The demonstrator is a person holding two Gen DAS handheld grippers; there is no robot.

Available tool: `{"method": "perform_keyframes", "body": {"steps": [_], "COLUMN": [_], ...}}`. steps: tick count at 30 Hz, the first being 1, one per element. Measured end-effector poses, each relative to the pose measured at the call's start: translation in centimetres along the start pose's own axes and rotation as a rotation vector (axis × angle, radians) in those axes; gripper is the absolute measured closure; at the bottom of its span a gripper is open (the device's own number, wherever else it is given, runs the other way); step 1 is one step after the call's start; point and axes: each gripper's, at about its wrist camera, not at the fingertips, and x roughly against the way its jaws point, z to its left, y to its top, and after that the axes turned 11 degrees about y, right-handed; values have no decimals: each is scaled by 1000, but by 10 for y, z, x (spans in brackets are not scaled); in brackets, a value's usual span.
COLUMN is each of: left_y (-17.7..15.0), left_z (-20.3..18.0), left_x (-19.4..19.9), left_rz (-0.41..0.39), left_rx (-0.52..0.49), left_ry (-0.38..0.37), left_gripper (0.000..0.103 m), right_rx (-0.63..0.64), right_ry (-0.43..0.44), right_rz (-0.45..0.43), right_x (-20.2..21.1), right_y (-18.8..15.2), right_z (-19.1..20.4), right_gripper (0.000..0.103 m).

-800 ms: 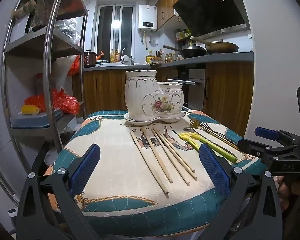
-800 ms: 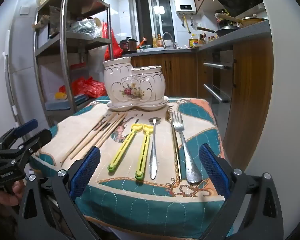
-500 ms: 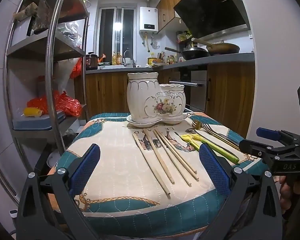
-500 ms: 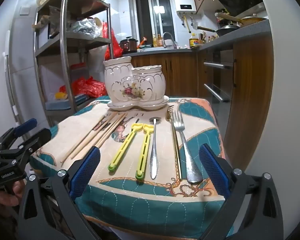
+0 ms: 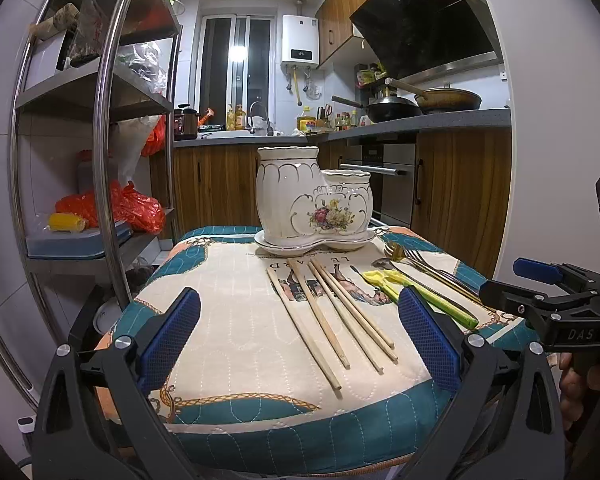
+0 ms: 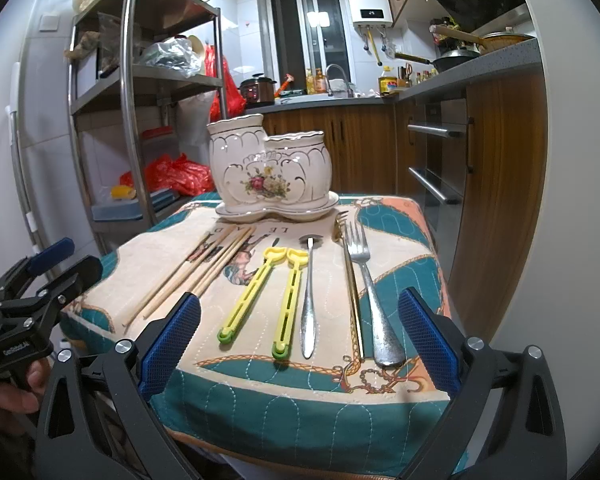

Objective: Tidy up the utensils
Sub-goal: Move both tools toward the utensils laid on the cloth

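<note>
A white ceramic utensil holder (image 5: pixel 312 204) (image 6: pixel 268 168) with a flower motif stands on its saucer at the far side of the quilted table cloth (image 5: pixel 228 312). Several wooden chopsticks (image 5: pixel 328 312) (image 6: pixel 196 272) lie side by side in front of it. To their right lie two yellow-green utensils (image 6: pixel 260 288), a silver spoon (image 6: pixel 308 304), a gold utensil (image 6: pixel 352 280) and a silver fork (image 6: pixel 368 280). My left gripper (image 5: pixel 299 298) hovers open at the near edge, facing the chopsticks. My right gripper (image 6: pixel 299 298) is open too, facing the spoon, with nothing between its pads.
A metal shelf rack (image 5: pixel 112 160) with red bags stands close on the left of the table. Wooden cabinets and an oven (image 6: pixel 440 168) run along the back and right. A white wall is close on the right. A hand (image 6: pixel 8 396) holds the left gripper's handle.
The left wrist view has shifted slightly, so the holder sits a little lower and further right in it. The right gripper has stayed still. No utensil has moved.
</note>
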Motion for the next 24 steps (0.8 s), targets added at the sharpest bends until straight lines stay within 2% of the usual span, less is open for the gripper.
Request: {"method": "perform_keyframes", "body": {"steps": [24], "left_y": [-1], "left_z": [-1], "left_x": [-5], "left_rz": [26], "left_rx": [-4], "left_ry": [31], "left_gripper": [5], "right_rx": [-4], "right_ry": [0], "right_rz": [0], "right_x": [-2], "right_y": [0], "right_z": [-1], "right_gripper": [5]}}
